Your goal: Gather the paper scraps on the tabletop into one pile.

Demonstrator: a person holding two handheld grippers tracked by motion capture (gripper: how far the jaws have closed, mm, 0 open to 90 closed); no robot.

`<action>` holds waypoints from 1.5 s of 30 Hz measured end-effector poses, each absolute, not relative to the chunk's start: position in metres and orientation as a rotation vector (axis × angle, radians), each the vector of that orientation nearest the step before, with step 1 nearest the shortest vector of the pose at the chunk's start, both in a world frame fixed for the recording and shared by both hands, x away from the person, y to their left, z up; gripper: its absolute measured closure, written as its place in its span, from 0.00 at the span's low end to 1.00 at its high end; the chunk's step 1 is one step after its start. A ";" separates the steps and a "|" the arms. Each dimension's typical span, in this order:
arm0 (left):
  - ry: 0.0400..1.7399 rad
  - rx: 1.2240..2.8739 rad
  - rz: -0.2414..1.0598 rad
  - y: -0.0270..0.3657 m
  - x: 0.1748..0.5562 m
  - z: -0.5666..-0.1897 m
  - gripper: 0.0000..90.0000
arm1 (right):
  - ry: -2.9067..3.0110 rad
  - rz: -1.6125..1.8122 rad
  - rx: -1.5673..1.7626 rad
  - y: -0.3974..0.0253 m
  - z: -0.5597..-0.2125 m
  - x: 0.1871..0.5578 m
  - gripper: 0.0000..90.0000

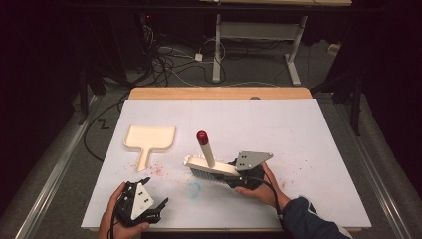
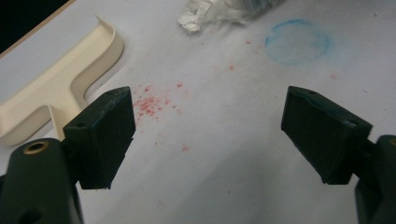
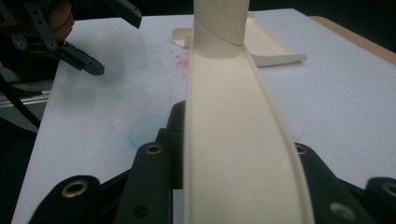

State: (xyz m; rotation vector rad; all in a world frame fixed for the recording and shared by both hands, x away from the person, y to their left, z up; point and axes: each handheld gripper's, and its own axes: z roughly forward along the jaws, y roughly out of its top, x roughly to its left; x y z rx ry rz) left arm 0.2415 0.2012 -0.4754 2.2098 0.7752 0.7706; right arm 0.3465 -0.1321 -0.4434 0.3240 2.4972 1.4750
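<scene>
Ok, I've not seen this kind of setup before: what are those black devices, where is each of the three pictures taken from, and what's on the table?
There is no robot here: a person holds a hand-operated two-jaw gripper in each hand. The high view looks down on the table from the person's side; each of the other two comes from a camera riding on one gripper.

The right gripper is shut on a cream hand brush with a red-tipped handle, bristles down on the white table cover. The left gripper is open and holds nothing; its view looks between its jaws at red crumbs.

Also on the cover: a cream dustpan and a faint blue ring mark.
</scene>
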 end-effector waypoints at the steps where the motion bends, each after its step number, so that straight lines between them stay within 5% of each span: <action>1: 0.775 2.208 0.771 0.201 0.241 -0.475 0.19 | 2.496 1.485 0.322 -0.134 -0.442 0.346 0.77; 23: 0.758 2.228 0.780 0.198 0.240 -0.475 0.19 | 2.313 1.490 0.501 -0.214 -0.389 0.314 0.77; 45: 0.749 2.251 0.773 0.196 0.241 -0.477 0.19 | 2.488 1.390 0.711 -0.291 -0.418 0.281 0.76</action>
